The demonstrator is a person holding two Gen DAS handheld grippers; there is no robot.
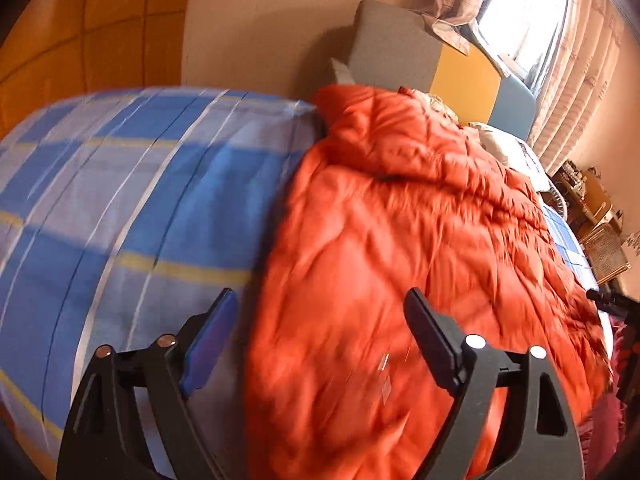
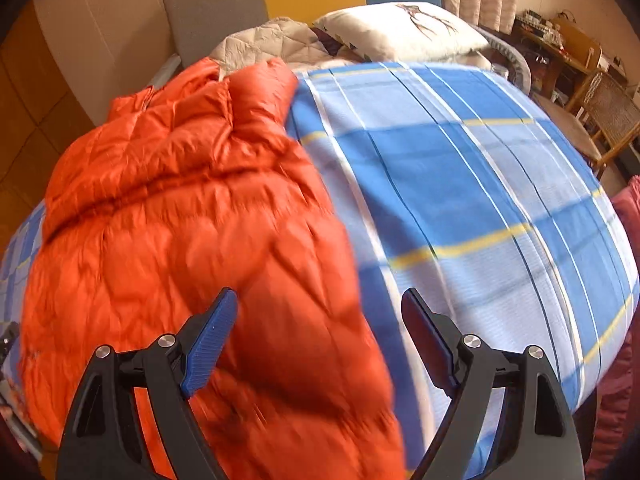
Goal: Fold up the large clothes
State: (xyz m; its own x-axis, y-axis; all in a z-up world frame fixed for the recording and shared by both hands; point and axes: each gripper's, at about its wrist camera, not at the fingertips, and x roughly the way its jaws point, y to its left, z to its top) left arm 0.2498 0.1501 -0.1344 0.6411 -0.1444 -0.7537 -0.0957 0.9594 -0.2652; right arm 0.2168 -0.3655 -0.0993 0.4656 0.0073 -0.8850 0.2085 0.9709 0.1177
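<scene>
Now both tools, left [image 1: 320, 300] & right [image 2: 320, 300], wide open over orange jacket [image 2: 180, 220], nothing gripped.

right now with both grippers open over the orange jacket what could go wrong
The orange puffy jacket is thick and slick-looking, so the open left gripper may pinch only the top layer and let it slip. The right gripper straddles the jacket edge and the blue plaid sheet, so it could grab the sheet too. Both views are motion-blurred, so aim may be off.
</scene>
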